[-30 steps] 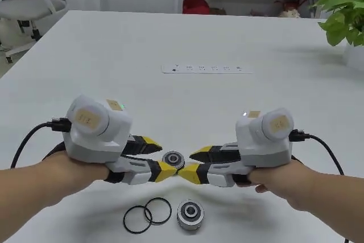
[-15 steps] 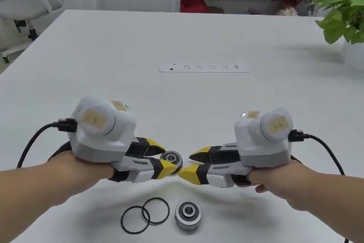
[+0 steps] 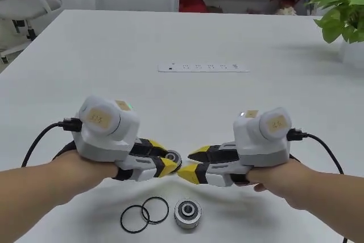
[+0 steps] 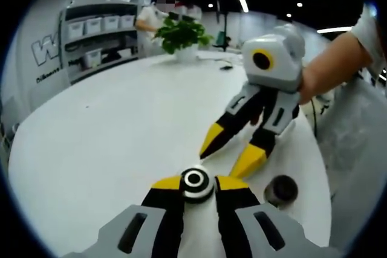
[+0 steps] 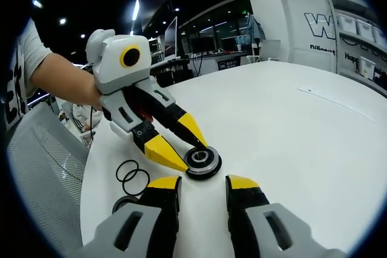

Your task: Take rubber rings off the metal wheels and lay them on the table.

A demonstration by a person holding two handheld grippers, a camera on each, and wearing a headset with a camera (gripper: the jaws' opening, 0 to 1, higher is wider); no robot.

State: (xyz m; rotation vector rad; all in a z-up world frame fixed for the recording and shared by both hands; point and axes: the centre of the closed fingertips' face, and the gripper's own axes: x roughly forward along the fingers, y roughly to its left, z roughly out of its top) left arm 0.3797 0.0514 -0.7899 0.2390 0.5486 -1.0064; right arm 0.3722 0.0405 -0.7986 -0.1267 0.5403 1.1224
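My left gripper (image 3: 170,160) is shut on a small metal wheel (image 3: 172,157) and holds it above the table; the wheel (image 4: 195,184) sits between its yellow tips. From the right gripper view this wheel (image 5: 202,161) has a dark band round its rim. My right gripper (image 3: 186,163) faces it from the right, open, its tips just short of the wheel. Two black rubber rings (image 3: 144,213) lie overlapping on the table near me. A second metal wheel (image 3: 187,212) stands beside them.
The white table (image 3: 187,38) stretches far ahead, with a flat power strip (image 3: 203,68) in its middle. A potted plant (image 3: 339,9) stands at the far right. Cables trail from both grippers toward the person's arms. A chair stands beyond the far left corner.
The left gripper has turned and risen slightly with the wheel still in it. The right gripper has hardly moved. Rings and second wheel lie as before.
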